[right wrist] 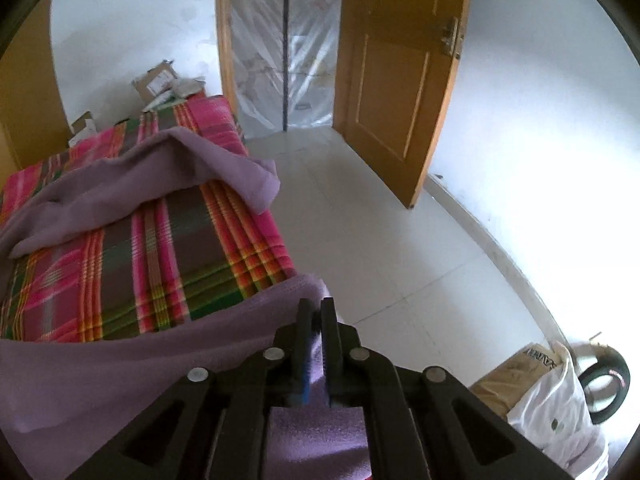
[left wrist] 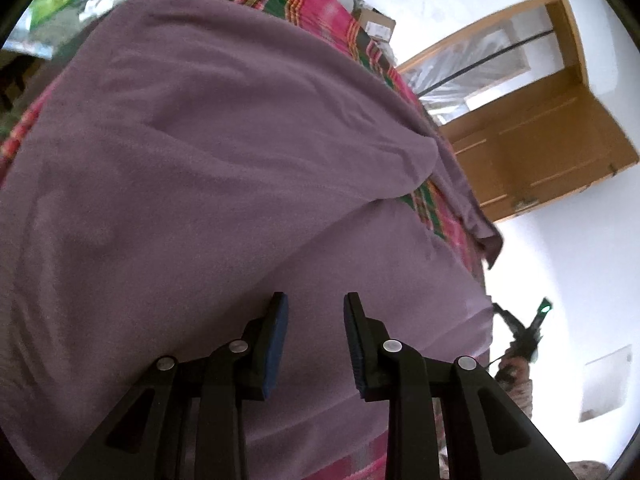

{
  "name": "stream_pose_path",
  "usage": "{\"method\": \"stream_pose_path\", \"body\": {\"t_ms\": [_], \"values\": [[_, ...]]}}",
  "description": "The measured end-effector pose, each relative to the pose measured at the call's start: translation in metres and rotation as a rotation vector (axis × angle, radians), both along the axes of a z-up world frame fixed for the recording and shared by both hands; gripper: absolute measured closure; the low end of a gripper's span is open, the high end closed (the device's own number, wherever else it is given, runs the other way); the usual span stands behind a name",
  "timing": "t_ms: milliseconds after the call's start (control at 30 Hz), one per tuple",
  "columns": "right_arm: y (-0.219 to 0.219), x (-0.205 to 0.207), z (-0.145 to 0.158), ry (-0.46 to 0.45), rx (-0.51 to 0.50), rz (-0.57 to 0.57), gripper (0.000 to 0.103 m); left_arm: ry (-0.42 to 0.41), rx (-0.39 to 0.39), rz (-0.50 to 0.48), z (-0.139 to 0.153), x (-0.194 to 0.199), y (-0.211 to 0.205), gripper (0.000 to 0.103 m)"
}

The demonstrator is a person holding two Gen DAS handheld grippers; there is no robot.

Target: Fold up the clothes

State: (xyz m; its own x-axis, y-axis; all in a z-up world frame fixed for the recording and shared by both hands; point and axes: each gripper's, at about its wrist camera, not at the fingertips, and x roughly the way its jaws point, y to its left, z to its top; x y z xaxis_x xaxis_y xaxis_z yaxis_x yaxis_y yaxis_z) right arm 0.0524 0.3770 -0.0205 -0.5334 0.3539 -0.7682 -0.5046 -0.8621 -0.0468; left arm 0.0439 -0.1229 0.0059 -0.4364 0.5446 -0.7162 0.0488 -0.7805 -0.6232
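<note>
Folding a purple cloth (right wrist: 120, 176) on a plaid bed (right wrist: 180, 248), partway at most.
Right gripper (right wrist: 316, 312) pinches a cloth edge at six o'clock; left gripper (left wrist: 316, 308), fingers apart, hovers over rumpled, loosely doubled cloth.

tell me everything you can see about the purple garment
The purple garment is a soft, fleece-like cloth, plain mauve with no print, spread rumpled over the plaid bed cover. One floppy part hangs past the bed's floor-side edge. The right claw is shut on its near edge; the left claw is open just over it.
</note>
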Motion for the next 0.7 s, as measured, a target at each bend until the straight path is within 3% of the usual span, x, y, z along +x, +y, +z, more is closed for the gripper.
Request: {"method": "stream_pose_path", "body": {"t_ms": [133, 233, 500, 700], "values": [[0.001, 0.001, 0.020, 0.029, 0.010, -0.034, 0.092, 0.076, -0.087, -0.044, 0.021, -0.011, 0.018, 0.074], [-0.011, -0.005, 0.034, 0.084, -0.036, 0.019, 0.088, 0.109, -0.114, -0.093, 0.029, -0.025, 0.036, 0.074], [-0.102, -0.068, 0.032, 0.072, -0.078, 0.388, 0.084, 0.122, -0.199, -0.194, 0.026, -0.069, 0.095, 0.074], [-0.169, -0.116, 0.024, 0.045, -0.069, 0.627, 0.071, 0.168, -0.375, -0.208, 0.027, -0.093, 0.127, 0.074]]}}
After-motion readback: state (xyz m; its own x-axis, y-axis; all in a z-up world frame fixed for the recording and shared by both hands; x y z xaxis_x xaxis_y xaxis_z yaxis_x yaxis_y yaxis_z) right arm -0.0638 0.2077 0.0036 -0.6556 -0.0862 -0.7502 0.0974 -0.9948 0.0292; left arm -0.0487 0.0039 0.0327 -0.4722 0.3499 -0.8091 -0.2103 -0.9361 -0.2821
